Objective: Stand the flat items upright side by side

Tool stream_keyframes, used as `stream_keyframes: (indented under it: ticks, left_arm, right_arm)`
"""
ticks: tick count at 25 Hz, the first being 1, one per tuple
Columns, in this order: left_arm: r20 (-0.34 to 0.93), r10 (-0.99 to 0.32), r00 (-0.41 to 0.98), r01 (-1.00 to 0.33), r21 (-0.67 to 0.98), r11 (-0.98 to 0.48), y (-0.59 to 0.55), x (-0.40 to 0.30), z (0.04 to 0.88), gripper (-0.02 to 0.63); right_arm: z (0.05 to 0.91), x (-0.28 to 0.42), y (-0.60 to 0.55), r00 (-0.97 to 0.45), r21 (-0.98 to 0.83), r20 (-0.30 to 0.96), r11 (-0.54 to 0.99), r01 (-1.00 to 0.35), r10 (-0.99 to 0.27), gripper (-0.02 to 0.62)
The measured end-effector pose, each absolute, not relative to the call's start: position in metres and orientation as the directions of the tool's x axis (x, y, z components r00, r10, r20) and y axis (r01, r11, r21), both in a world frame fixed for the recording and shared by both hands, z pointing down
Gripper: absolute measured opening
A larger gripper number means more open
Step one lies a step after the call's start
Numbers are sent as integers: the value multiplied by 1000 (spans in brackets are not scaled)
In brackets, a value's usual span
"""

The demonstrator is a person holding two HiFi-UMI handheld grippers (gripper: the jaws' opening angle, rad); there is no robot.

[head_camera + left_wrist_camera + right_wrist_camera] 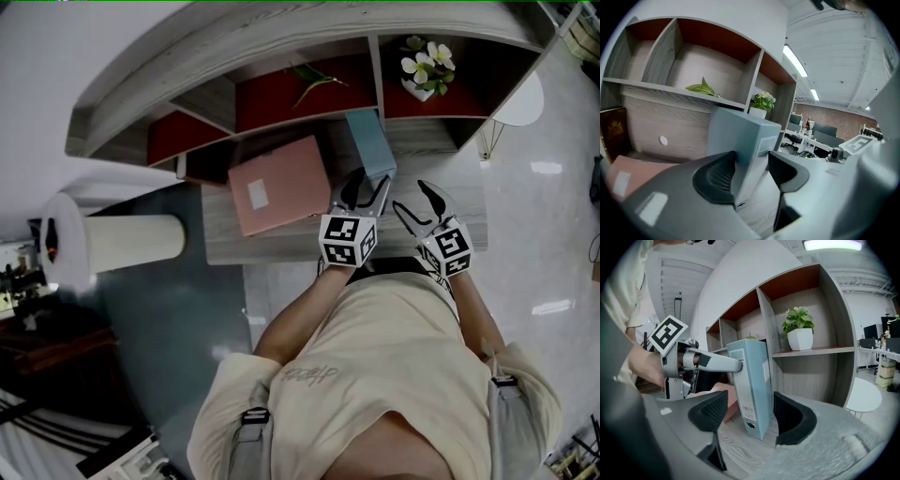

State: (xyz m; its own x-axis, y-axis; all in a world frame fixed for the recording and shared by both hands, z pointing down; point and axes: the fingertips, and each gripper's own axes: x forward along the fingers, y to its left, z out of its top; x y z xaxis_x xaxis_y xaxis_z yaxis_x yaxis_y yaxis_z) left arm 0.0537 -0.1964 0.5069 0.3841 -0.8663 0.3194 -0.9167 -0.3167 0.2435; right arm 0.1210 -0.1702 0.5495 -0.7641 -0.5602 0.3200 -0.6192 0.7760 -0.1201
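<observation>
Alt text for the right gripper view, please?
A blue binder stands upright on a wood desk, gripped near its top by the left gripper. The right gripper's open jaws frame it without touching; a potted plant sits on the shelf behind.

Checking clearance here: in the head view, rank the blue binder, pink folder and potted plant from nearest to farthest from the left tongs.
1. Blue binder, between the left tongs.
2. Pink folder, just left.
3. Potted plant, far back, right.

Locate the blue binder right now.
In the head view, the blue binder stands upright on the desk, just right of the flat pink folder, between the jaws of the left gripper.
</observation>
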Motion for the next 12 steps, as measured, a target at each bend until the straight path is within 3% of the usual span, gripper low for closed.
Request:
stream_keyframes:
  ticks: [5, 12]
  left_arm:
    - [318, -874, 368, -912, 308, -272, -198, 43, 512, 313]
    - [321, -840, 437, -888, 302, -346, -202, 42, 510, 319]
  right_arm:
    - [554, 119, -175, -775, -121, 332, 790, -600, -538, 302]
    - [556, 107, -180, -789, -126, 339, 806, -578, -513, 302]
